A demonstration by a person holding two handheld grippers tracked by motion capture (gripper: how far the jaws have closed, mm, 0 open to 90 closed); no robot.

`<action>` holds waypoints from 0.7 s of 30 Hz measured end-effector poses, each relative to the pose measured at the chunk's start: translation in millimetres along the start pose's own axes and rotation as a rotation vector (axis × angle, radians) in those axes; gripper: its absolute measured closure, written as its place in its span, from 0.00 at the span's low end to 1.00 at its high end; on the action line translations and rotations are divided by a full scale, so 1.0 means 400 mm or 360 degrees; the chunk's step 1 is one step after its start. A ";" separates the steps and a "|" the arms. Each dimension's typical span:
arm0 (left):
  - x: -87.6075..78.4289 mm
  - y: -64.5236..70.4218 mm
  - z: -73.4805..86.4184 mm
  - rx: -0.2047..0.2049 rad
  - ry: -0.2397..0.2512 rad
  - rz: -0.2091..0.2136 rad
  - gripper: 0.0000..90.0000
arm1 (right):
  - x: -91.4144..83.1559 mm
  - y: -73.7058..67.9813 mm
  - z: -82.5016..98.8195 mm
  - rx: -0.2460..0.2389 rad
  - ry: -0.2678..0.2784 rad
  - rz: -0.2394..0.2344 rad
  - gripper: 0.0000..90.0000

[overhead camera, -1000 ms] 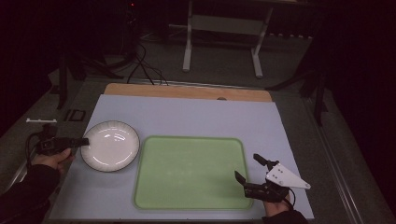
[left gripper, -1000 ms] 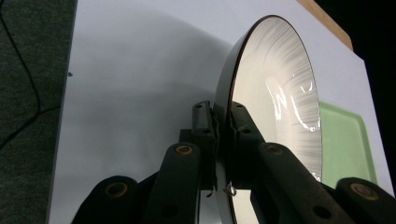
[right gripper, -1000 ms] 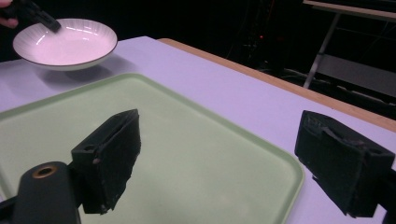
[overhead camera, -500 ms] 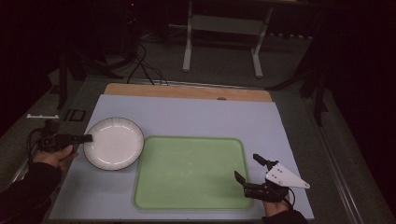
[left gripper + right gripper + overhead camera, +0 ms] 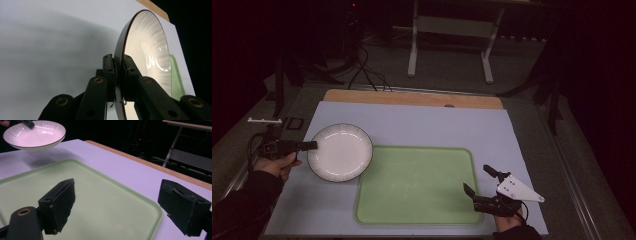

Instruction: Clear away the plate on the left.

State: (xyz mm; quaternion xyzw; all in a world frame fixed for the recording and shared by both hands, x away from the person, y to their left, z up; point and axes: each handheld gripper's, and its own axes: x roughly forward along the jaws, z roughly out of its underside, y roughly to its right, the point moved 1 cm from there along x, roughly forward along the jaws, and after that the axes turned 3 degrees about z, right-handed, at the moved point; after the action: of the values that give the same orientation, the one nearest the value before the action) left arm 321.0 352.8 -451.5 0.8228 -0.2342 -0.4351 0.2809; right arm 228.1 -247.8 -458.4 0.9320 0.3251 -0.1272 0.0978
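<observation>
A pale sheet covered the counter, leaving a wooden strip bare along the far edge; the room beyond was dark. The left tool was clamped on the rim of the white plate, held off the surface near the left edge. The right tool gaped empty over the green tray's near right corner.

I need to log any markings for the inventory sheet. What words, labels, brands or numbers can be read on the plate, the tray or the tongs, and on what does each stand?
None can be read.
The plate shows fine radial lines and a dark rim, no lettering.
The green tray is plain.
The left tongs and right tongs bear no legible print.
The grey plate on the right tongs has small holes, no text.
</observation>
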 end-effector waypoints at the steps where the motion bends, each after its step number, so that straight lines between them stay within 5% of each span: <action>1: 0.001 0.002 -0.001 -0.0001 0.0002 0.0007 0.92 | -0.001 0.000 0.000 0.0001 0.0000 0.0000 0.16; 21: 0.038 0.109 -0.011 0.0116 -0.0066 0.0091 0.92 | -0.001 0.001 0.000 0.0001 0.0003 0.0000 0.16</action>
State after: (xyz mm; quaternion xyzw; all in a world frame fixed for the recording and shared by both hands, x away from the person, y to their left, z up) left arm 326.5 312.5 -429.5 0.8162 -0.2790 -0.4352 0.2581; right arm 228.0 -248.5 -458.1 0.9321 0.3252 -0.1264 0.0974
